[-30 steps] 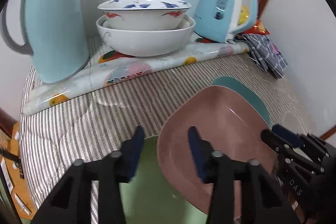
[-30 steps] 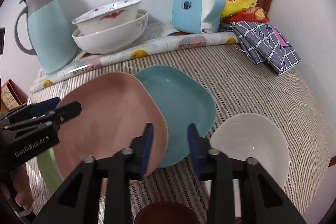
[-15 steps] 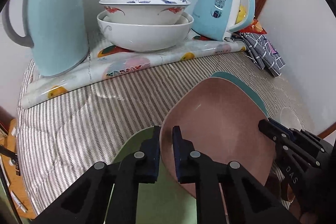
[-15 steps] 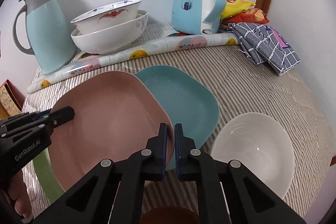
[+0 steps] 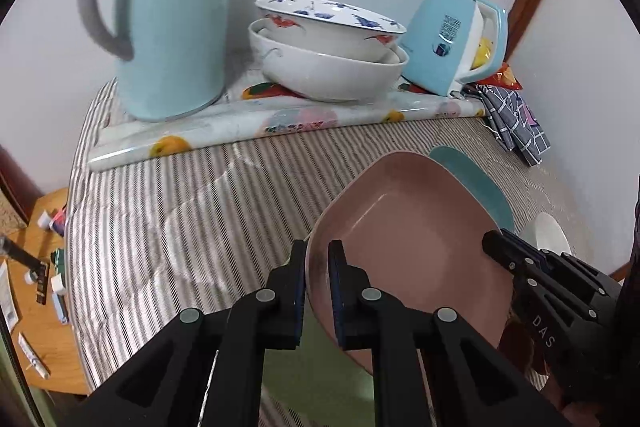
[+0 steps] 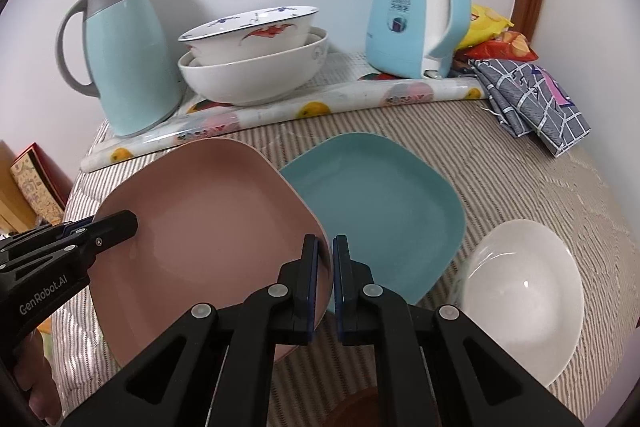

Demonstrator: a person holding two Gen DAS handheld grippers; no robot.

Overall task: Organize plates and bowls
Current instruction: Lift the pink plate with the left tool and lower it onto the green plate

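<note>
1. Pinching the pink plate point(image 6: 208, 223) from opposite edges, both grippers have their jaws pressed onto its rim: the left gripper point(image 5: 317, 267) on the left rim, the right gripper point(image 6: 326, 263) on the near right corner.
2. Pink plate: rounded-square, smooth matte finish, shallow raised rim. It is tilted, above the striped tablecloth point(image 6: 460, 131), and overlaps the left edge of the teal plate point(image 6: 384, 203).
3. Teal plate: same rounded-square shape, lying flat on the cloth at table centre.
4. Green plate point(image 5: 316, 367): partly visible beneath the left gripper, under the pink plate's near edge.
5. White bowl point(image 6: 520, 291): round, glossy, plain, just beside the teal plate on the right.
6. 2 nested bowls point(image 6: 256, 63) at the back: glossy ceramic, the upper 1 with blue and red motifs.
7. Pale blue jug point(image 6: 128, 51) with grey handle at left; pale blue kettle point(image 6: 416, 15) at right; both on a fruit-print sheet point(image 6: 280, 111).
8. Checked folded cloth point(image 6: 532, 99) beside the kettle.
</note>
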